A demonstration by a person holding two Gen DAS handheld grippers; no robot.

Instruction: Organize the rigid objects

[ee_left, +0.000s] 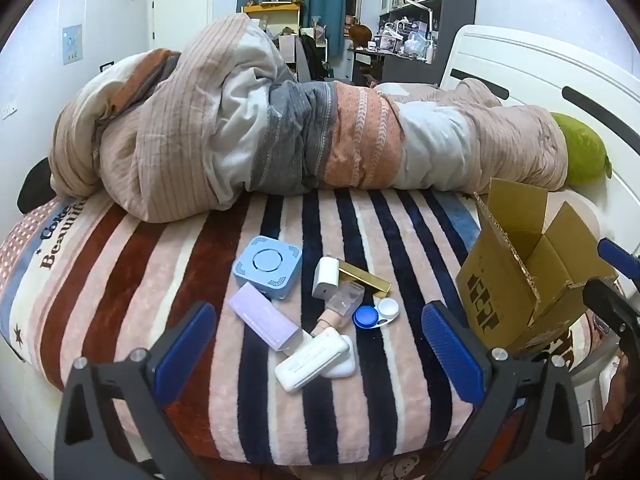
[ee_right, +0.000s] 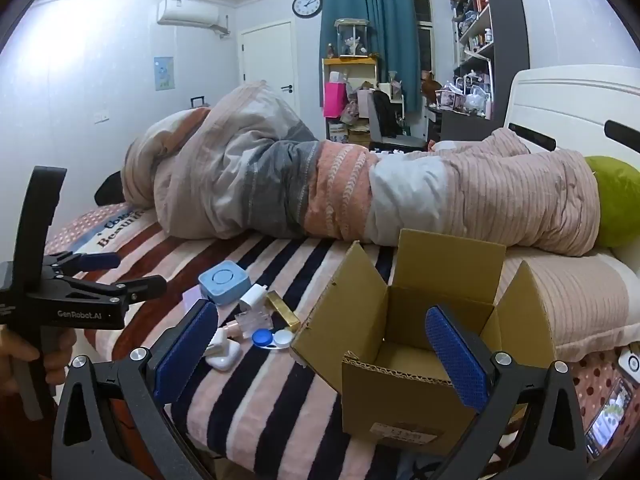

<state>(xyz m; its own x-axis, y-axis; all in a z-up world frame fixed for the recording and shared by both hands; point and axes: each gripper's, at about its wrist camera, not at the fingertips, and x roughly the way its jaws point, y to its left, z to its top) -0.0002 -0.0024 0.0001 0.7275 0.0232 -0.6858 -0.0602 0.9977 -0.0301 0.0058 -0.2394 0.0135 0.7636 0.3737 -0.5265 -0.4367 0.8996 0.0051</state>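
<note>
Lilac case point(ee_left: 264, 316) — long axis diagonal, upper-left to lower-right

Two black handheld grippers, left gripper point(ee_left: 316, 344) and right gripper point(ee_right: 322, 354), show blue ribbed fingers point(ee_left: 186, 344), silver screws and white "GenRobot.AI" lettering.

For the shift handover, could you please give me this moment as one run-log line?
left tool: open, empty | right tool: open, empty | cardboard box: open, looks empty | small items on striped blanket: none packed

Small items point(ee_left: 304, 312) clustered on the bed point(ee_left: 400, 240), open box point(ee_left: 520, 280) to their right, rolled quilt point(ee_left: 280, 128) behind
</note>
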